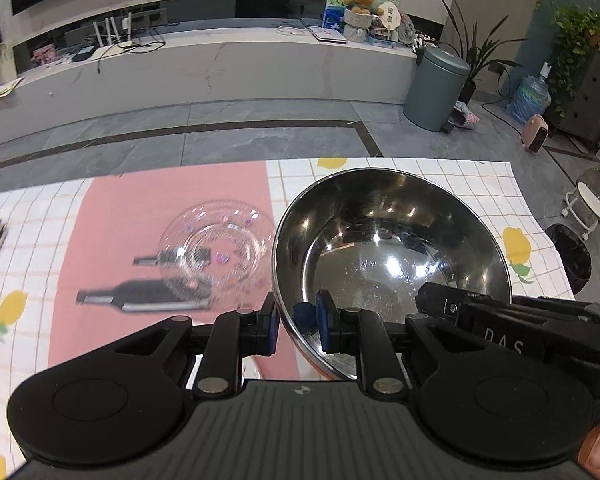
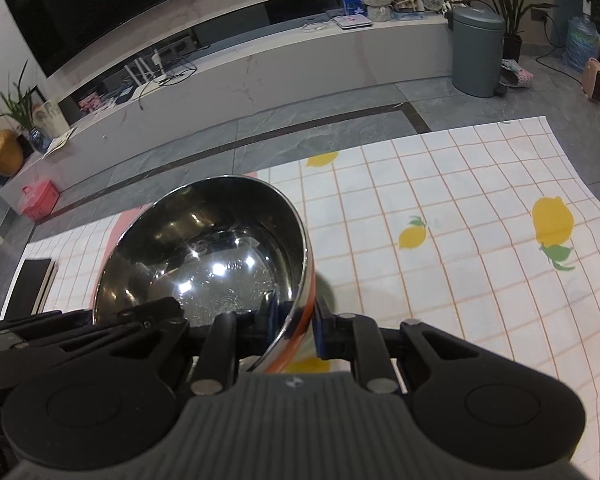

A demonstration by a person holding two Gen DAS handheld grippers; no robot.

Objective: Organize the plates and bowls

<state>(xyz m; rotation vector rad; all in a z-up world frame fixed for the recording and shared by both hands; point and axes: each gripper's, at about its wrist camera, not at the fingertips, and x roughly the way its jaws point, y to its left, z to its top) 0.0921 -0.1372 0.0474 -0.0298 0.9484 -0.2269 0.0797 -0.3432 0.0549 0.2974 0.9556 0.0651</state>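
Note:
A shiny steel bowl [image 1: 388, 248] is held above the table by both grippers. My left gripper [image 1: 296, 320] is shut on the bowl's near left rim, one pad outside and one inside. My right gripper [image 2: 296, 320] is shut on the bowl's [image 2: 208, 256] near right rim; it shows in the left wrist view [image 1: 500, 320] as a black body at the right. A clear glass plate [image 1: 216, 248] with small coloured flecks lies on the pink mat [image 1: 160, 208], left of the bowl and apart from it.
A white checked tablecloth [image 2: 460, 220] with lemon prints covers the table. A dark flat object [image 2: 32, 284] lies at the table's left edge. Beyond the far edge are grey floor tiles, a TV bench and a grey bin [image 1: 434, 88].

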